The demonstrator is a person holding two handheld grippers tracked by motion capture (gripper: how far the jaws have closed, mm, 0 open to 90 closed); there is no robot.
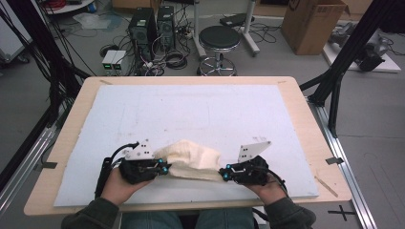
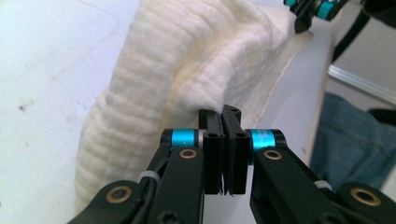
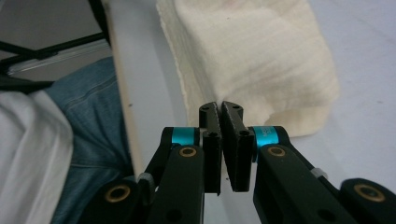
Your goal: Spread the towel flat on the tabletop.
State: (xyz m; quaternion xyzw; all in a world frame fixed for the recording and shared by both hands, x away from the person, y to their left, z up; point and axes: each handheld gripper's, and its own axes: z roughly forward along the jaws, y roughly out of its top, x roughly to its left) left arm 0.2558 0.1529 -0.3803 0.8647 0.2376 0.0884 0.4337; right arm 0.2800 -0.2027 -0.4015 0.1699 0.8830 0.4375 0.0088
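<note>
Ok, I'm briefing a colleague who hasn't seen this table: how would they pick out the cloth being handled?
On the wooden table lies a white sheet. At its near edge, between the left hand-held gripper and right hand-held gripper, sits the cloth: cream, ribbed, bunched up, the sheet's sole soft item.

**Cream cloth bunched at the near edge**

The cloth [image 1: 191,160] is a cream, loosely woven fabric with fine ribbed lines across it. It lies near the front edge of the table, crumpled into a soft hump that rises in the middle and sags toward both ends. One long hemmed edge runs along the near side, close to the surface. Folds overlap on top, so its full shape cannot be told. Both ends are lifted slightly off the white surface.
</note>
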